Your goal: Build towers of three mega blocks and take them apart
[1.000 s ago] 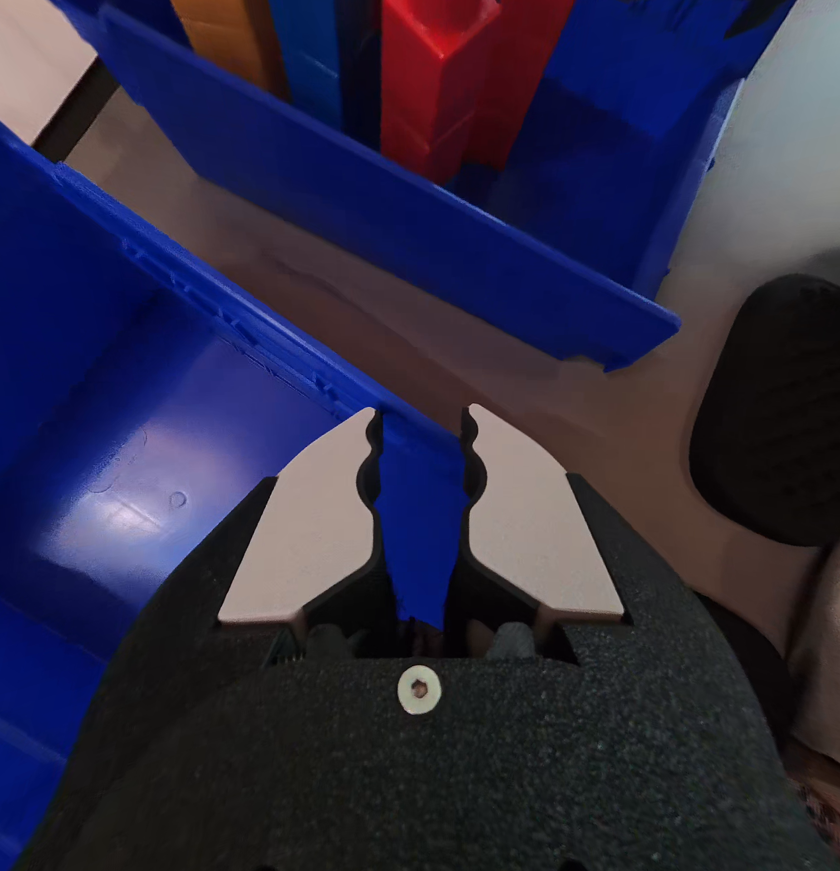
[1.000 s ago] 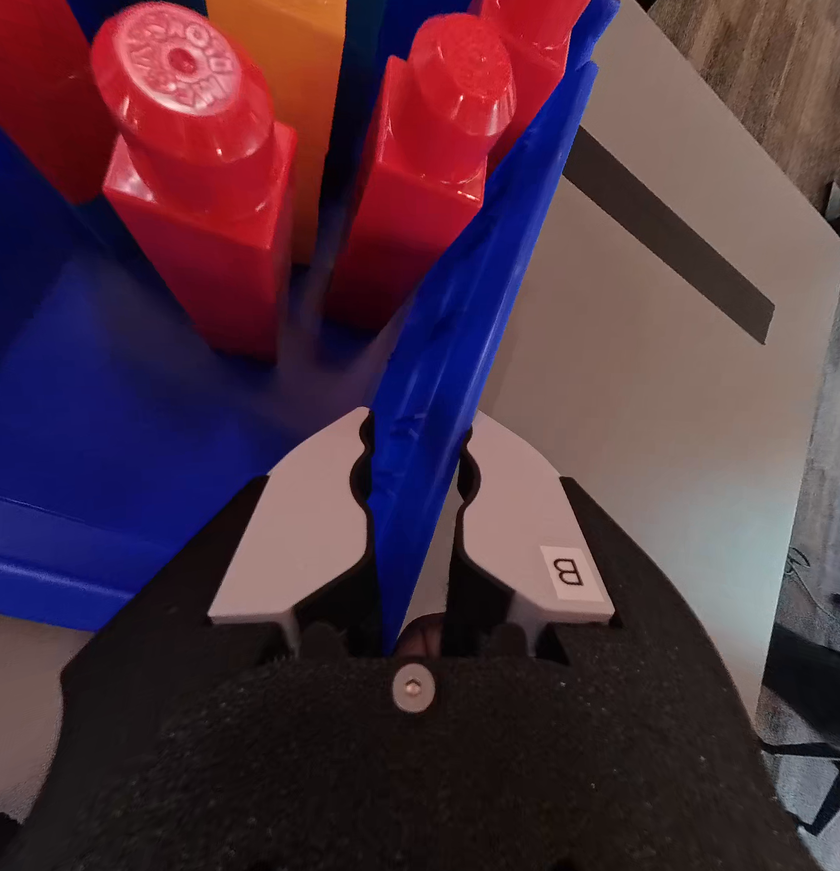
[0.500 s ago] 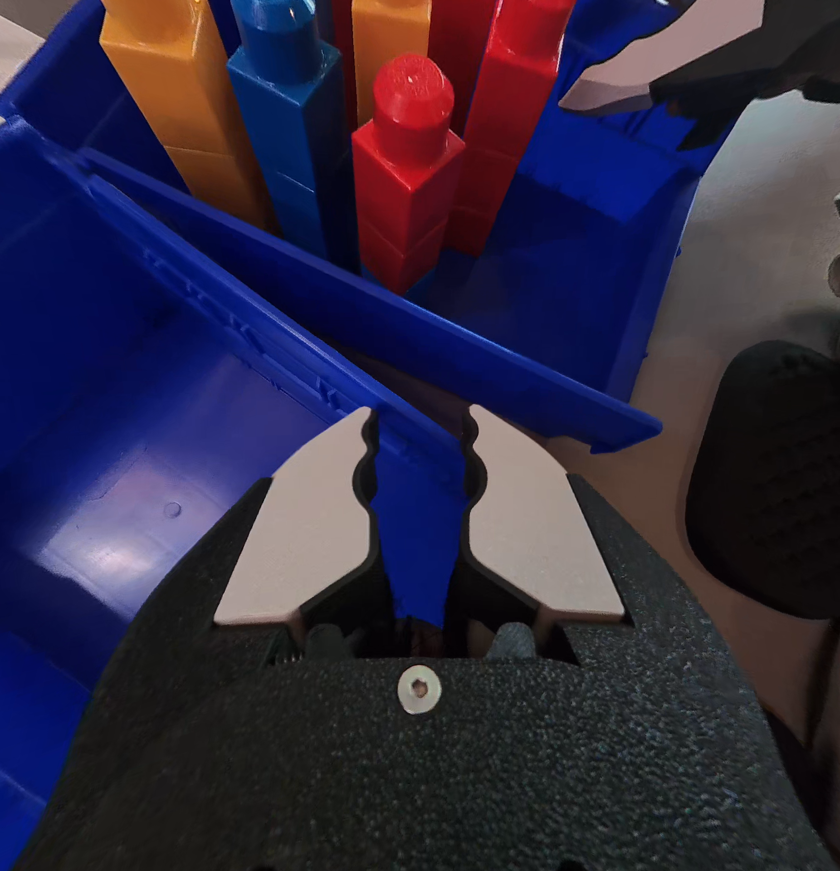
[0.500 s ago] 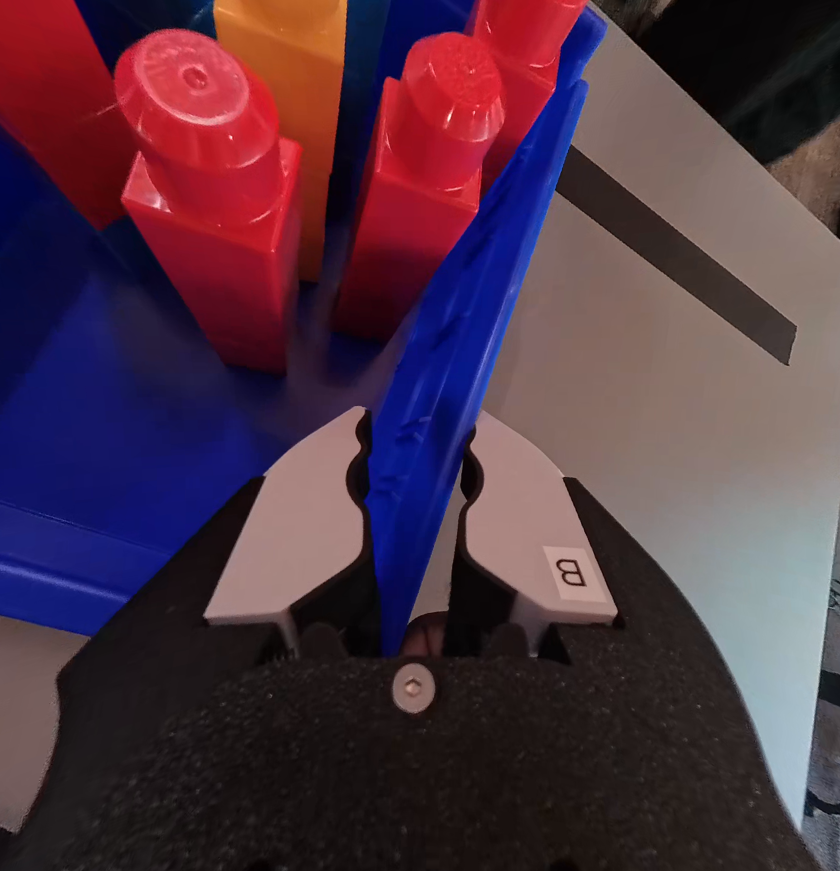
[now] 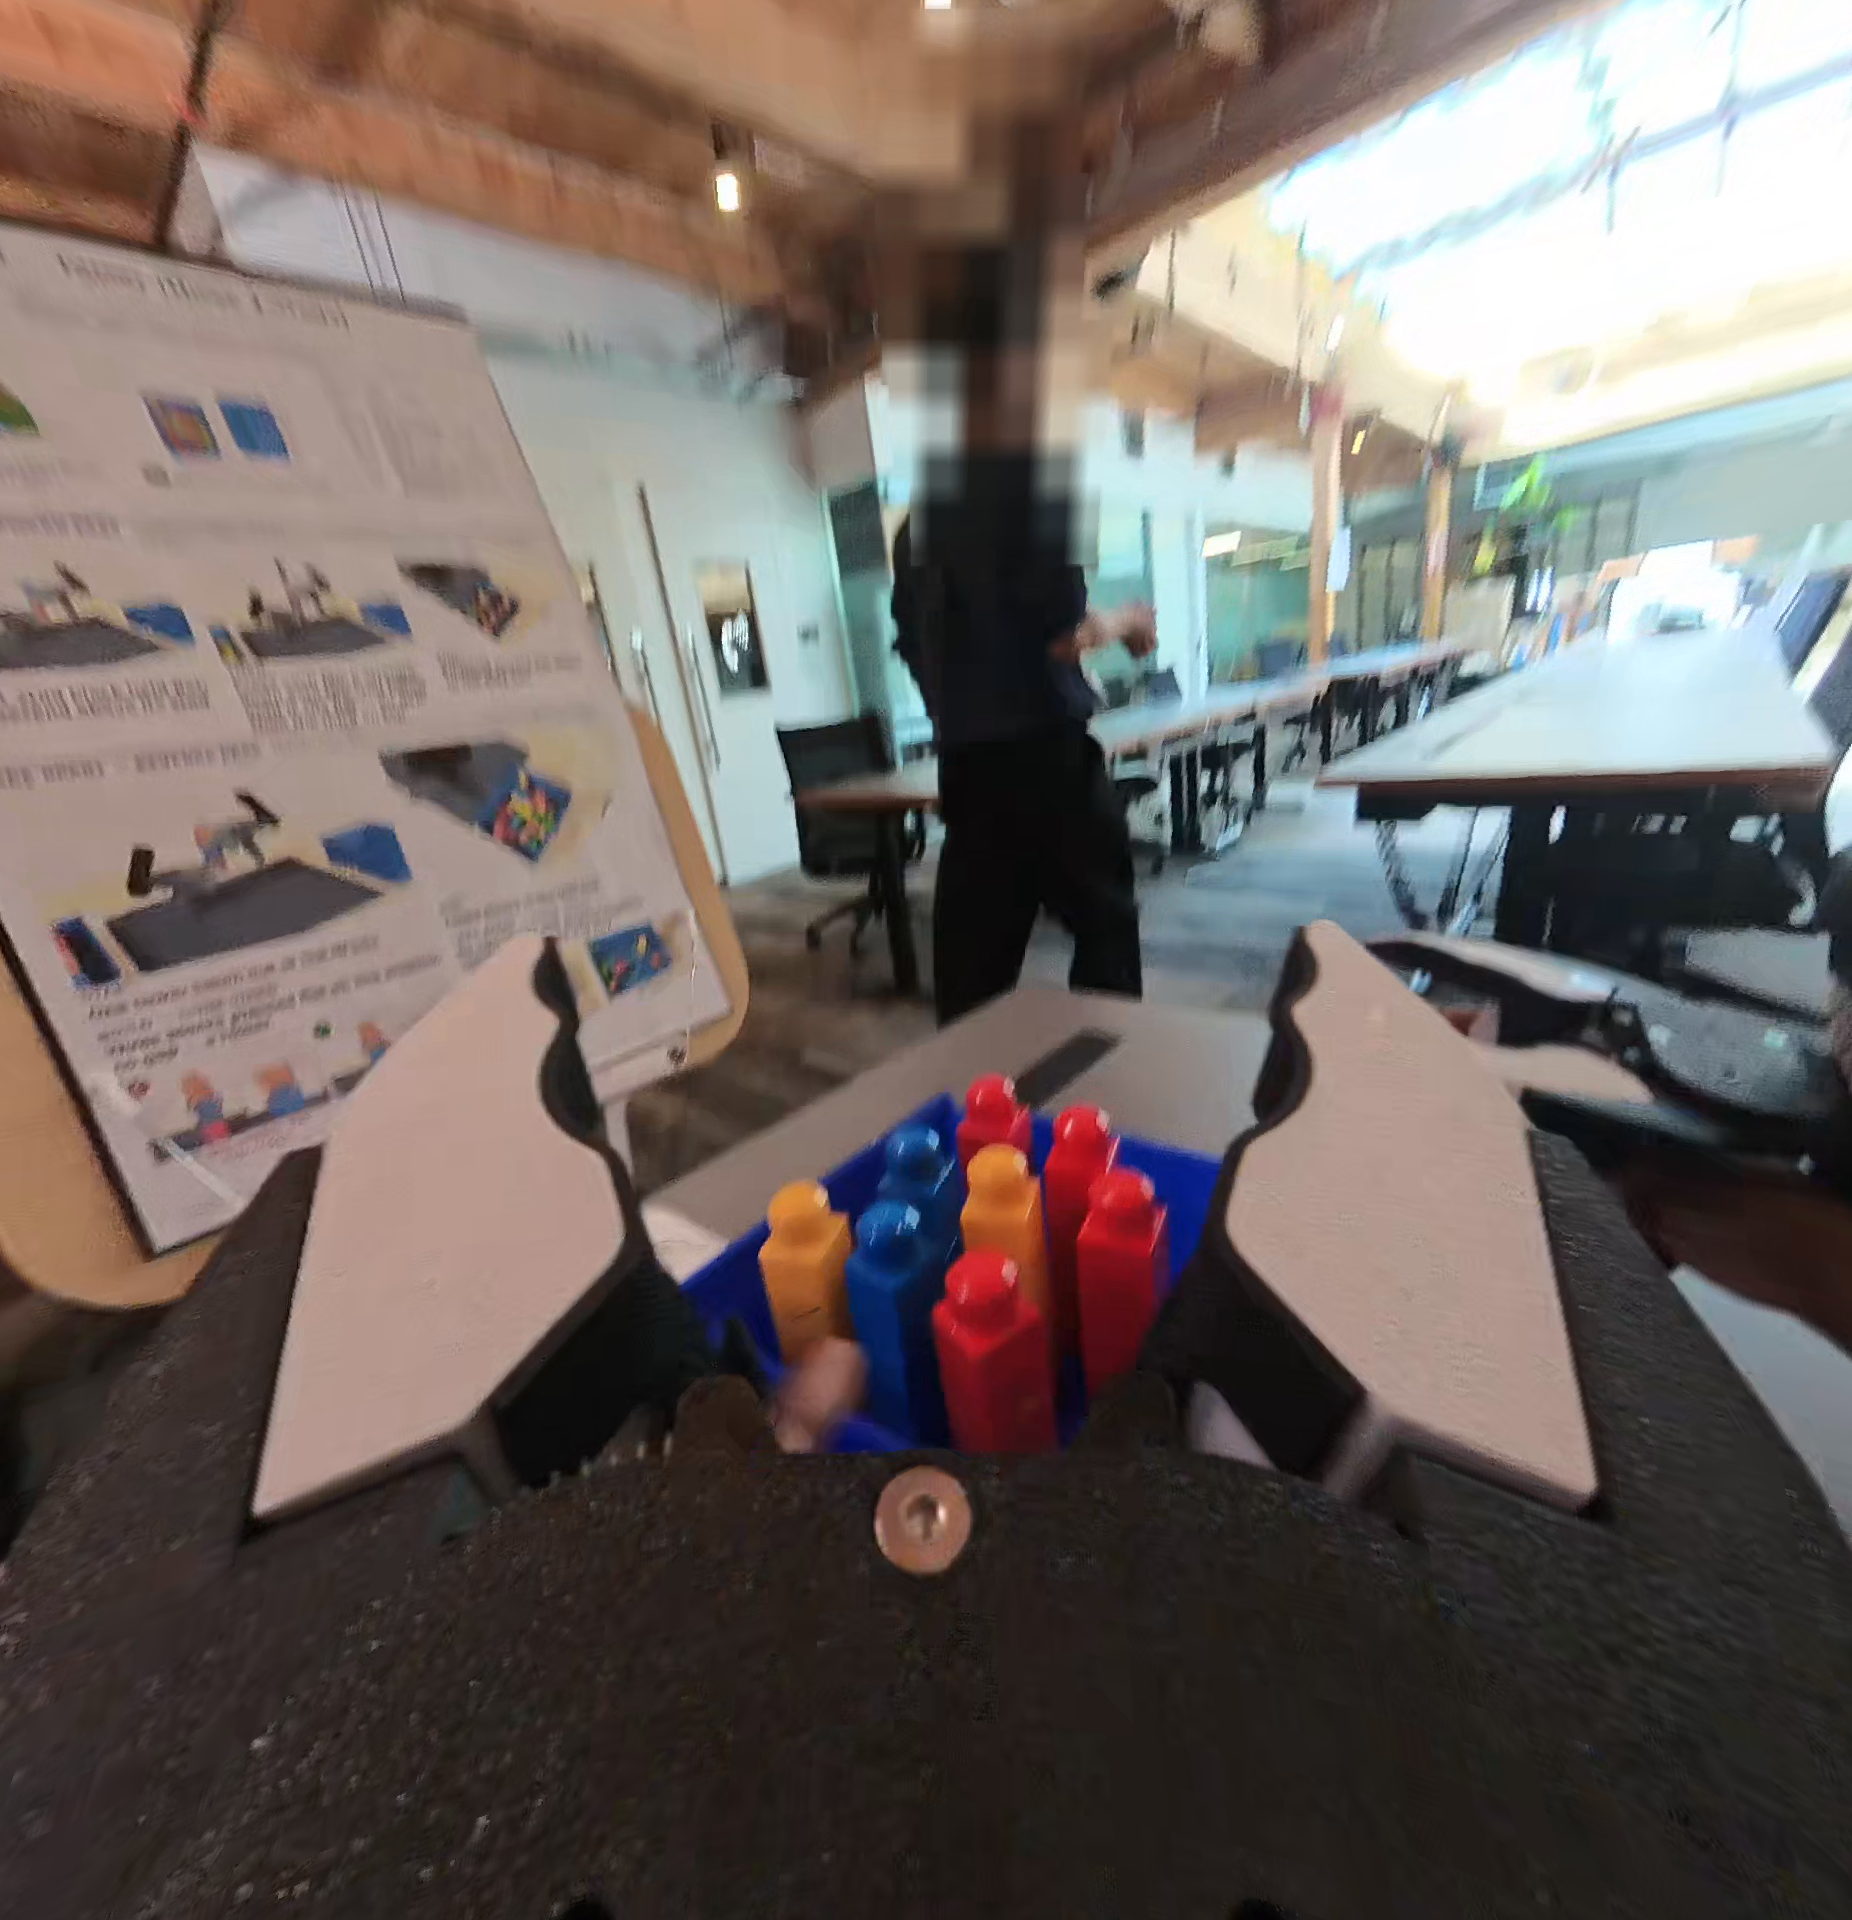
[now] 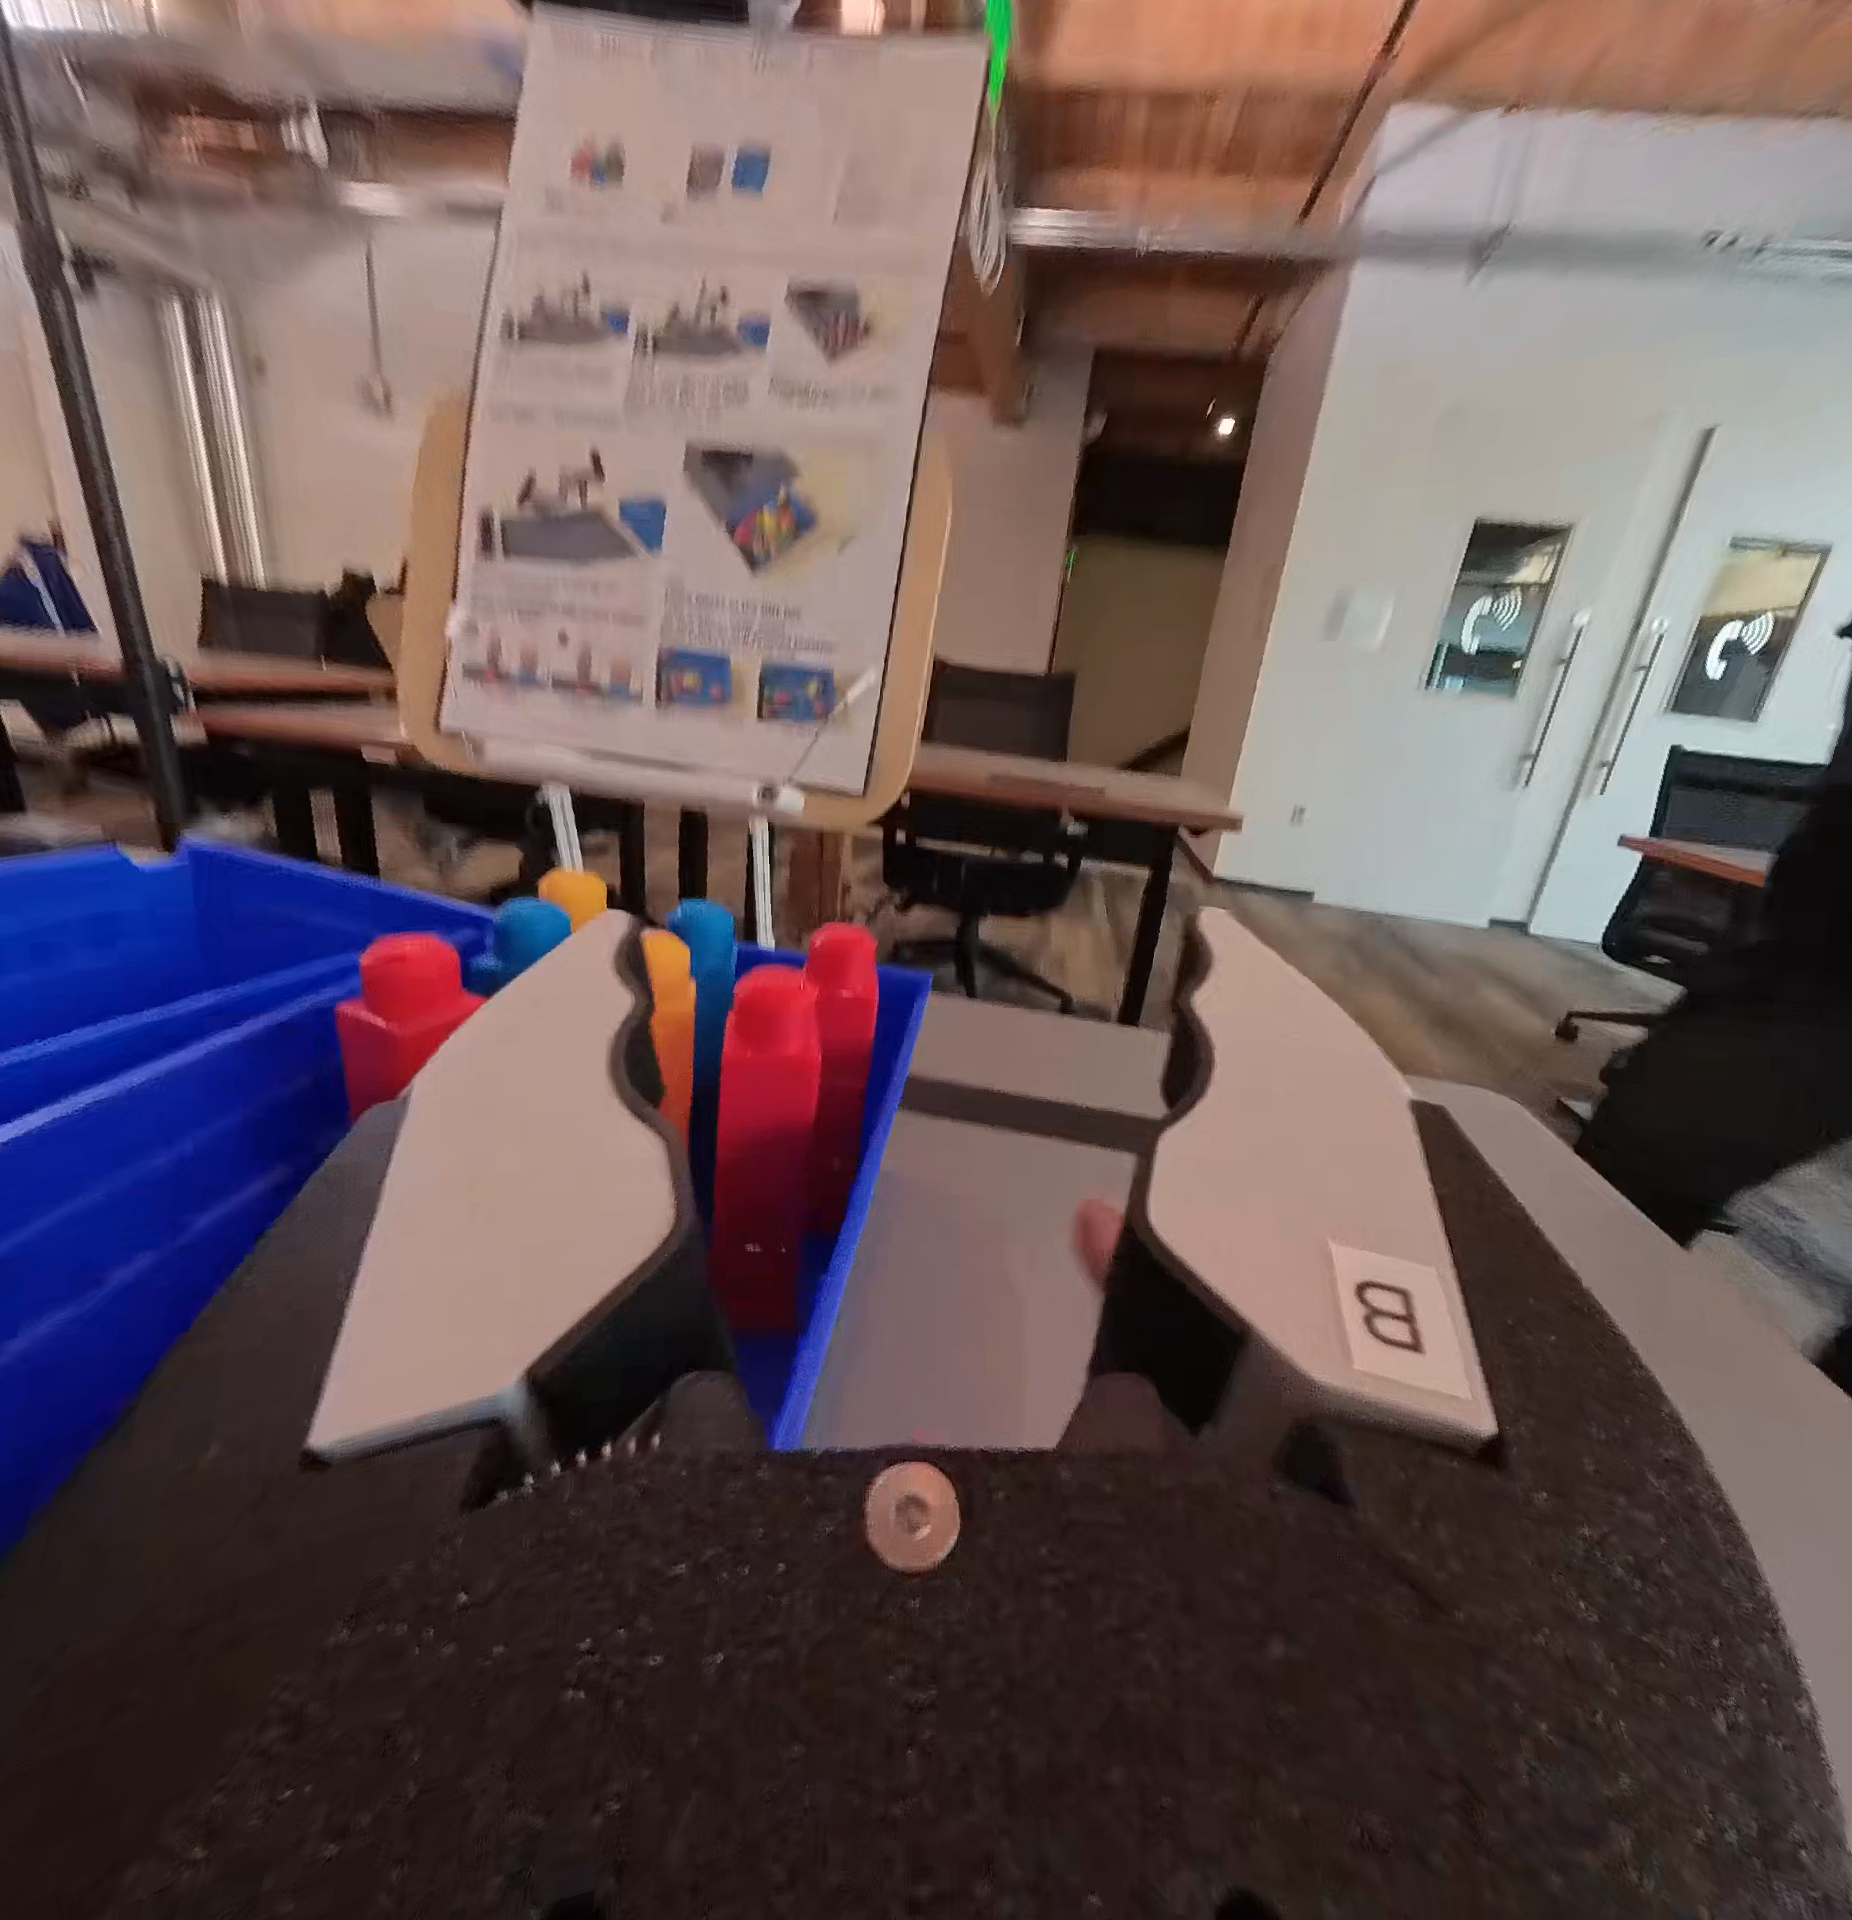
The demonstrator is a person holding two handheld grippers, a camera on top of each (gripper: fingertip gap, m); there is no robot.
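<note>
Towers (image 5: 963,1278) of red, blue and orange blocks stand upright in the blue bin (image 6: 849,1195) on the grey table (image 6: 1005,1278), just ahead of the left gripper (image 5: 927,1049) and right gripper (image 6: 906,1023), both spread wide and empty. Building looks finished; next comes pinching one tower to pull it apart, though close neighbours crowd it. An empty bin (image 6: 122,1039) sits left; beyond, an instruction board (image 6: 693,416) and a person (image 5: 1015,748).

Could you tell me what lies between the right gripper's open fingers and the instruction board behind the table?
In the right wrist view, only bare grey table with a black strip, then open floor.

Block towers (image 5: 963,1247) crowd the blue bin (image 5: 1182,1174) at lower centre, leaving no gap between them; bare bench (image 6: 963,1278) lies open right of the bin wall.
</note>
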